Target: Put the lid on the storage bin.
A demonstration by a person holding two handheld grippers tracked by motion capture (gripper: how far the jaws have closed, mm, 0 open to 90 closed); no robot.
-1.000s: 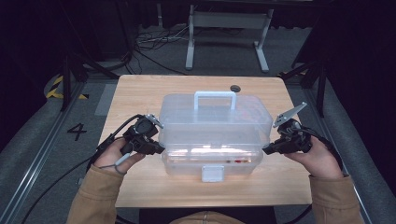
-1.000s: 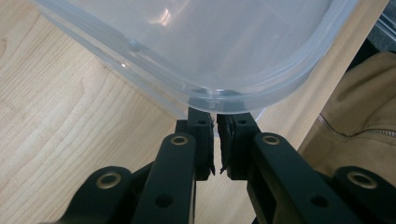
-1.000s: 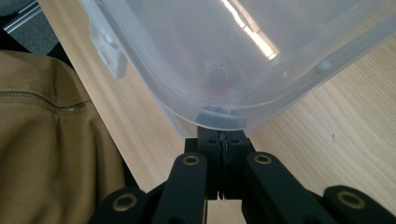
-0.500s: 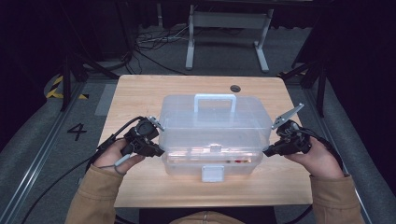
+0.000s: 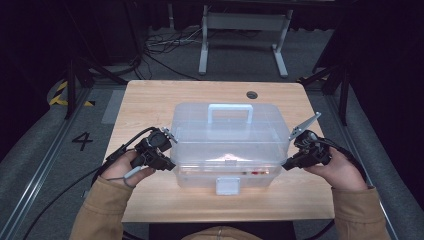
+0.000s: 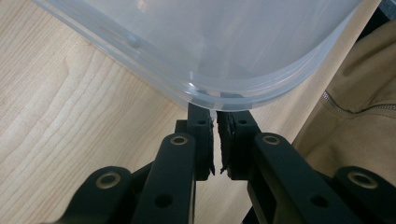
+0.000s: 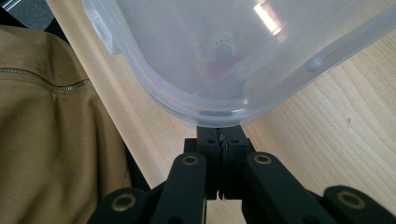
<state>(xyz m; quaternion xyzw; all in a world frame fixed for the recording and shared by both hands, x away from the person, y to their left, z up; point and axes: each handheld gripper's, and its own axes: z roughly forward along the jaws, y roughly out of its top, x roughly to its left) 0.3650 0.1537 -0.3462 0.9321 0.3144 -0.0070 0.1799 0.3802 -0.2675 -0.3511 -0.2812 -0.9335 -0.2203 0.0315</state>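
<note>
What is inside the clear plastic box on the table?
Through the clear plastic box a few small things show at the bottom: something red and a pale piece. The cloudy walls blur them, so what they are cannot be told. The latch covers part of the front.

Wooden table on a grey floor

The wooden table has a round cable hole near its far right corner. Beyond its far edge stands a grey metal frame; cables lie nearby. A floor marking "4" sits off its left edge.
</note>
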